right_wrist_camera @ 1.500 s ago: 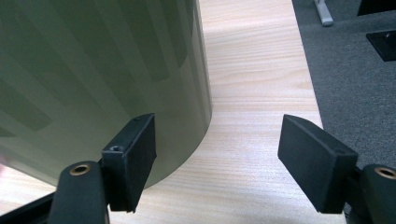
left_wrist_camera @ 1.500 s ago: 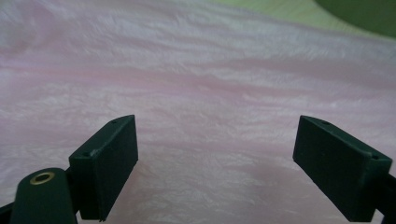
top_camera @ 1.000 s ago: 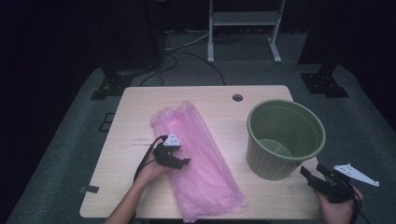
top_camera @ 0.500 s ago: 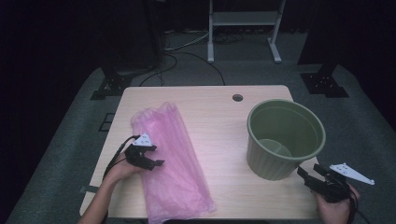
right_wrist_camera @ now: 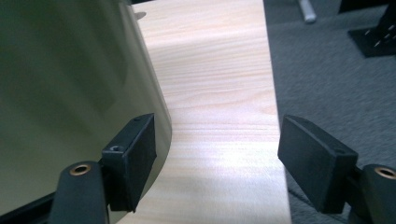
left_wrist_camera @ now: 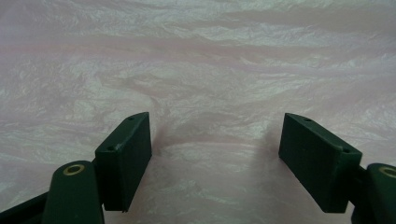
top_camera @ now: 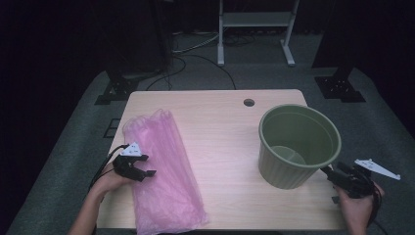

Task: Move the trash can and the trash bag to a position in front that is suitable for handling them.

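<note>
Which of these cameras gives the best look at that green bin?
The high view: it shows the whole green bin standing upright on the table, with its open mouth. The right gripper view catches just a blurred stretch of its wall beside one jaw. The left gripper view faces the pink bag.

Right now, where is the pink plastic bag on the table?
In the high view, the pink plastic bag lies flat on the table's left side, beside the left gripper and well apart from the green bin.
</note>
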Available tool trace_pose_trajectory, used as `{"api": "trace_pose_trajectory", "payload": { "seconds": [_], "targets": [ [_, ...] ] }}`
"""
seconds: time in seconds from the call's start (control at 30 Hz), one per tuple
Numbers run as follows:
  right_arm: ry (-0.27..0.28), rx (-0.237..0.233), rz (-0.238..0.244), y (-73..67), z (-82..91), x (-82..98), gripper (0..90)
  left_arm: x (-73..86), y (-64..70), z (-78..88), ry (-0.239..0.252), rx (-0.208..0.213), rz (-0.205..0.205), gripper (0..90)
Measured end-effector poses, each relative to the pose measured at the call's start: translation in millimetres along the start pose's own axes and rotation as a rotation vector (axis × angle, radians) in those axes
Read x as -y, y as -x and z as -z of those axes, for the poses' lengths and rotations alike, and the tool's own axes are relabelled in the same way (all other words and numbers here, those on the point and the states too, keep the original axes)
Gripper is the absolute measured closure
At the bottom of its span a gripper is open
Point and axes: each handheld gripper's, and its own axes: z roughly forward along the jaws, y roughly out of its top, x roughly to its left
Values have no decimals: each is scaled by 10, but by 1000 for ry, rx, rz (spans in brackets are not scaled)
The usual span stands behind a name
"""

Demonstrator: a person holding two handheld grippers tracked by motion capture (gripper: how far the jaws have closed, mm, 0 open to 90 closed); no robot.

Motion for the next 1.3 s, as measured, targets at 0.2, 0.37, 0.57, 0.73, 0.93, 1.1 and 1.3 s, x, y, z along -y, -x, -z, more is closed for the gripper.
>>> {"api": "trace_pose_trajectory", "payload": {
  "seconds": [0.2, 0.37, 0.57, 0.73, 0.93, 1.1, 1.3],
  "targets": [
    [-21, -28, 34, -108, -140, -50, 312, 36, -1, 54, -18, 6, 1, 241],
    [-35, -48, 47, -198, -198, -93, 312, 48, 8, 63, -22, -1, -7, 231],
    [-64, -88, 82, -437, -349, -153, 312, 82, 0, 72, -2, -1, 5, 227],
    [-86, -131, 117, -694, -494, -180, 312, 111, -6, 76, 19, 2, 10, 217],
    [-116, -181, 145, -921, -629, -166, 312, 123, -2, 78, 22, -5, 13, 201],
    [-132, -208, 171, -1075, -715, -145, 312, 120, -9, 78, 21, -3, 17, 201],
    [-145, -231, 189, -1221, -759, -139, 312, 107, -15, 65, 36, 18, 41, 194]
  ]
}}
